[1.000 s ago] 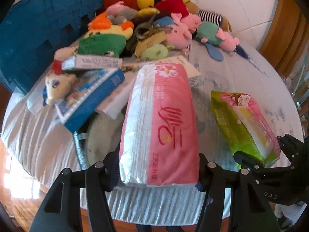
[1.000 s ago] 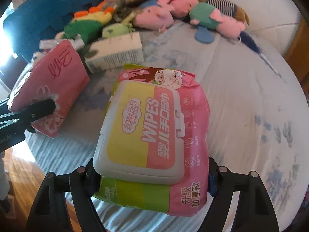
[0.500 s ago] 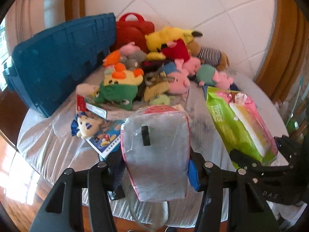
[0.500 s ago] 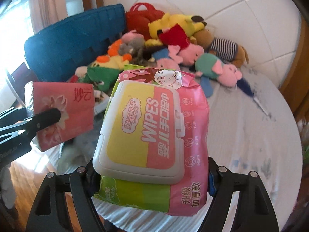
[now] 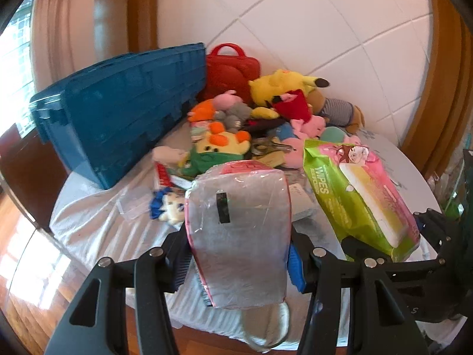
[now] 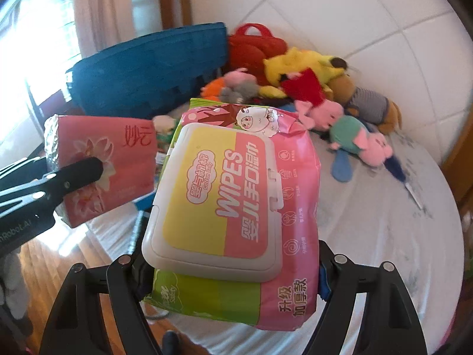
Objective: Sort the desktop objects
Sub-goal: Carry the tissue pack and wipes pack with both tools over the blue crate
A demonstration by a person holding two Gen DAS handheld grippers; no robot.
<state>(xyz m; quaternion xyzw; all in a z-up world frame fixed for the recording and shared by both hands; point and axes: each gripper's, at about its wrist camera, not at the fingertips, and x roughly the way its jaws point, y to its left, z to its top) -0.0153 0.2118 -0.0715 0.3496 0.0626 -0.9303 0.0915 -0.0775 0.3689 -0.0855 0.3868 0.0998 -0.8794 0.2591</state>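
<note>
Both packs are up off the bench now. My left fingers clamp the pink tissue pack by its sides, after squeezing in a touch tighter on it; my right fingers grip the wipes pack across its lower end. Both are soft, so I hold firm, keep them level, and carry them clear of the plush toys toward the blue crate.

Open cloth to the right, clutter behind

Plush toys and the blue crate block the counter's far-left side; its right stays bare.
</note>
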